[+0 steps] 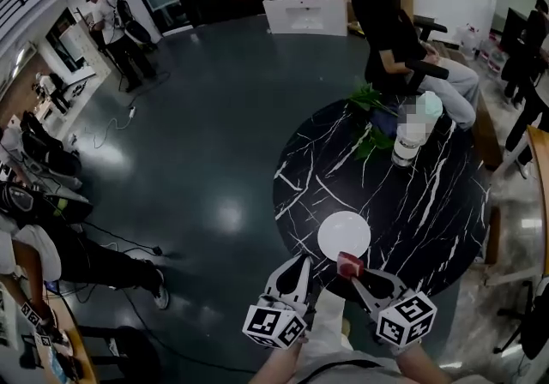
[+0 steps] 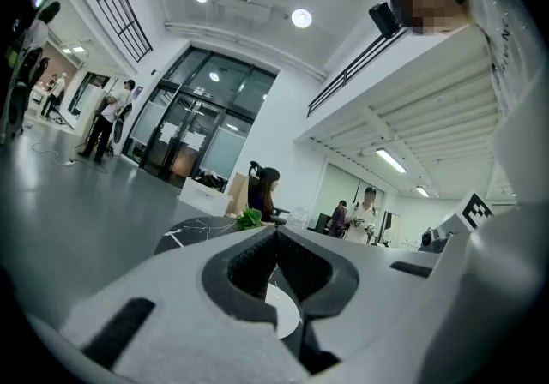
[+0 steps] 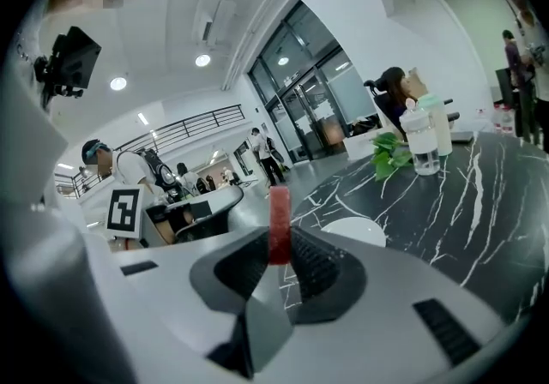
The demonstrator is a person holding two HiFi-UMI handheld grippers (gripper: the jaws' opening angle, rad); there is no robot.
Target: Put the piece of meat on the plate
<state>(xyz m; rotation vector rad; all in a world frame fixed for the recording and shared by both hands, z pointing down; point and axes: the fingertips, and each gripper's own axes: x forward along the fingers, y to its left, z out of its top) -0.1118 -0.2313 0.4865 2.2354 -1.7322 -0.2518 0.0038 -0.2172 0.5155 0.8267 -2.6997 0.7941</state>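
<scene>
- Meat point(image 3: 279, 221), a red slab on edge, stands pinched between the ribbed pads of the right gripper point(image 3: 280, 243), whose jaws are narrowed onto it, with its top poking up above them.
- Left gripper point(image 2: 276, 235) has its jaws closed tip to tip, with nothing between them. It sits beside the right one at the table's near edge.
- White plate point(image 1: 343, 235) lies bare on the black marble-veined table point(image 1: 446, 211), close to its near rim. In the head view the meat shows right at the plate's near-right rim, and how high above it I cannot tell.
- From the right gripper view, only dark tabletop lies between the meat and the plate.
- Clear bottle point(image 3: 418, 144) with a white lid stands at the table's far side, well apart from the plate. A taller bottle point(image 3: 439, 123) is just behind it.
- Green leaves point(image 3: 389, 153) lie beside the bottles, also clear of the plate.
- Beyond the table a person point(image 1: 396, 35) sits in a dark chair.
- Farther off on the grey floor are a white cabinet point(image 1: 300, 14), a standing person point(image 1: 110, 22) with a backpack, and a loose cable point(image 1: 111, 123).
</scene>
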